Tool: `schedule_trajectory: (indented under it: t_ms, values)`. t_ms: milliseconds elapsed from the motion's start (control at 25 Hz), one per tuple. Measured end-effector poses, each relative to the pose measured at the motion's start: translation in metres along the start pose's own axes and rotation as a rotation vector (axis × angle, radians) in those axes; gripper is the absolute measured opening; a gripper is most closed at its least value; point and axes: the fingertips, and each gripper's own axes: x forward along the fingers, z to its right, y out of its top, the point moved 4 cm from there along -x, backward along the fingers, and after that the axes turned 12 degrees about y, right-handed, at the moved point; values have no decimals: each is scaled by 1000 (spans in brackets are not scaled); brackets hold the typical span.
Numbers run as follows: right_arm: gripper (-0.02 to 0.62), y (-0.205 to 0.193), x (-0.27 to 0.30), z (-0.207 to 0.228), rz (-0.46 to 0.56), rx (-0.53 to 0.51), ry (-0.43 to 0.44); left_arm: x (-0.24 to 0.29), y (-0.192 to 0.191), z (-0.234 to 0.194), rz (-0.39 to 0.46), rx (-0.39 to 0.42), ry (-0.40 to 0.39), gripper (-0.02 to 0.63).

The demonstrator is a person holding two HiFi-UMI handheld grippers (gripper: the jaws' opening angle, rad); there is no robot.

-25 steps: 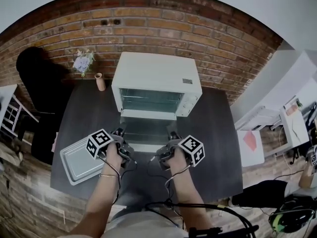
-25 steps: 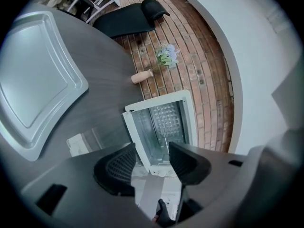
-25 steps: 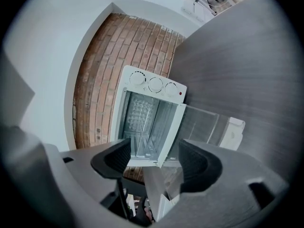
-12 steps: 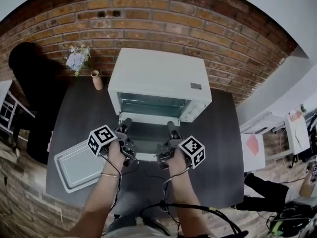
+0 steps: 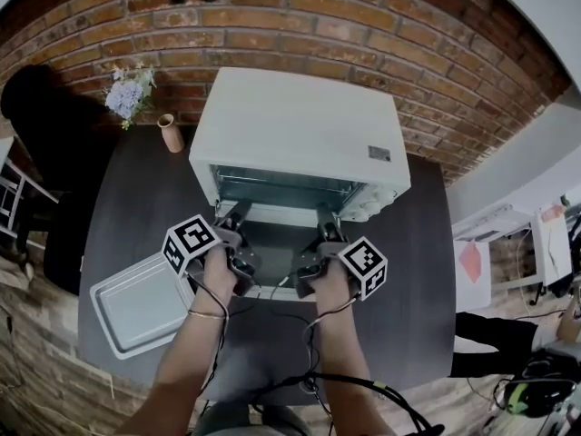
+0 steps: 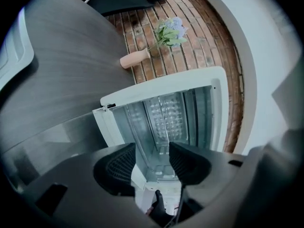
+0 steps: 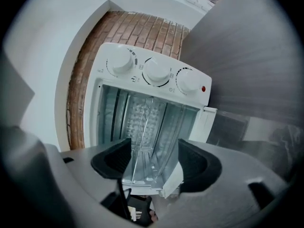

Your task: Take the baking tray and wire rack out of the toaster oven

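Left gripper (image 6: pixel 152 161): jaws apart, nothing between them. Right gripper (image 7: pixel 153 161): jaws likewise spread and empty. Both point into the open toaster oven (image 5: pixel 300 125), just above its lowered door (image 5: pixel 272 252).

The wire rack (image 7: pixel 141 127) sits inside the cavity and shows only as thin bright wires. The baking tray (image 5: pixel 143 303) lies on the table (image 5: pixel 399 271) left of the oven, already out.

Assessment: the rack is probably light and rigid. Its smooth metal wire is likely slippery under the pads, and it may bind in the side rails if drawn out askew. Recommended hold is the front crossbar, one gripper towards each end, pulling level and evenly.
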Motion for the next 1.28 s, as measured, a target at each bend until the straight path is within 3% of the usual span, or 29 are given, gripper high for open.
schedule_trajectory:
  t_ms: [1280]
  values:
    - [278,30,73,7,36,9,49,61,38,38,45,-66,-155,196]
